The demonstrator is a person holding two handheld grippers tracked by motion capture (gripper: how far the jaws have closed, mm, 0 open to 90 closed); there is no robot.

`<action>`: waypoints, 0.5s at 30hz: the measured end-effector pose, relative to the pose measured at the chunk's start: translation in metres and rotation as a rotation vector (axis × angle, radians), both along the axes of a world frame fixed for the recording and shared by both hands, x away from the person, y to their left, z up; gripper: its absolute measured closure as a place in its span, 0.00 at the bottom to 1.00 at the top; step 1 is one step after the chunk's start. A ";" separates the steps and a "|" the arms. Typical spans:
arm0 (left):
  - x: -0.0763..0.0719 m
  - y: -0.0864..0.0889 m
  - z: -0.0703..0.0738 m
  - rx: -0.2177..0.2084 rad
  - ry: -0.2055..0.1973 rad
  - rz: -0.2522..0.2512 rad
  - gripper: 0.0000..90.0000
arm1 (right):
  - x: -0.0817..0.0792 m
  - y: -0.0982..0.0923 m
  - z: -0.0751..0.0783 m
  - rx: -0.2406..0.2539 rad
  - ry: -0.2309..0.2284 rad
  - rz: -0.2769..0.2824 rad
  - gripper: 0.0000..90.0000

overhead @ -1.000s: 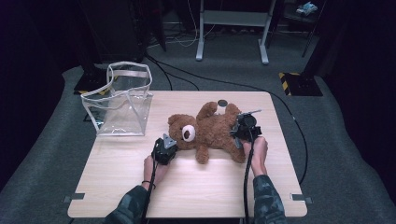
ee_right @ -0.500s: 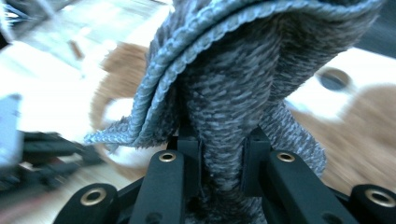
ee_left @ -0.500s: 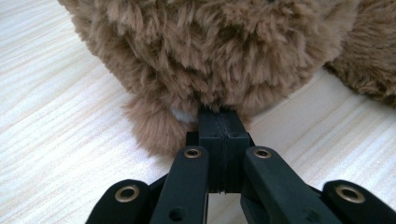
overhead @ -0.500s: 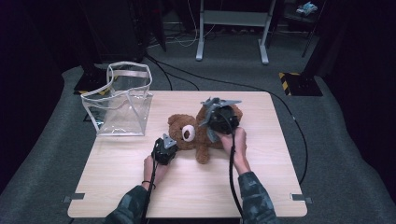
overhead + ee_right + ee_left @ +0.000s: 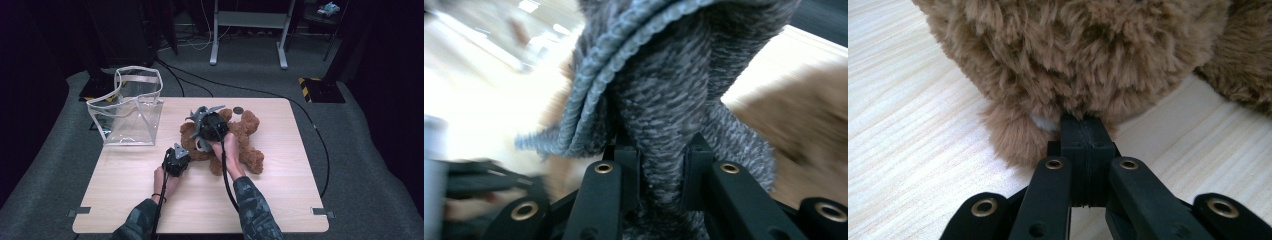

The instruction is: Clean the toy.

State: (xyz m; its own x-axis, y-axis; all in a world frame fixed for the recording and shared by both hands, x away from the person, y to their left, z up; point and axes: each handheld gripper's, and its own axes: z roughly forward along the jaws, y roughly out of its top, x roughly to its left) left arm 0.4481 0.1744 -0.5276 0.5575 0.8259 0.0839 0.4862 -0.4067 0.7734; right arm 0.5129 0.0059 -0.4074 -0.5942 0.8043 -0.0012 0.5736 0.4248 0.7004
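Pale wood-grain table [image 5: 280, 200] at the centre of the high view, set on grey carpet [image 5: 370, 165], with dark surroundings to left and right. Grey metal stand legs [image 5: 247, 35] at the top centre; black cables [image 5: 320, 145] trailing across the carpet and off the table's right edge; a yellow-and-black striped block [image 5: 312, 86] at upper right.

Brown teddy bear [image 5: 245, 135] lying at the middle of the table, slightly above centre, head toward the left. Clear plastic bag [image 5: 129, 107] with pale trim standing upright at the table's upper-left corner, well apart from the bear. Small dark round object [image 5: 238, 110] just above the bear.

Left gripper [image 5: 176, 161] low at the bear's head, lower left of the bear; in the left gripper view, jaws pressed together on a tuft of the bear's fur, near a small white tag [image 5: 1044, 121]. Right gripper [image 5: 207, 125] raised over the bear's body, jaws clamped on a grey knitted cloth [image 5: 659, 100], bunched and hanging between them; background in the right gripper view blurred.
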 end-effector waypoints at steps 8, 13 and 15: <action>0.000 0.000 0.000 0.004 0.000 -0.007 1.00 | -0.011 -0.037 0.008 -0.060 0.028 -0.031 0.79; 0.000 0.000 0.000 0.008 -0.003 -0.006 1.00 | -0.022 -0.040 0.016 -0.127 0.022 -0.005 0.49; 0.000 0.000 0.000 0.007 -0.004 -0.006 1.00 | -0.022 -0.037 0.015 -0.106 0.012 0.010 0.41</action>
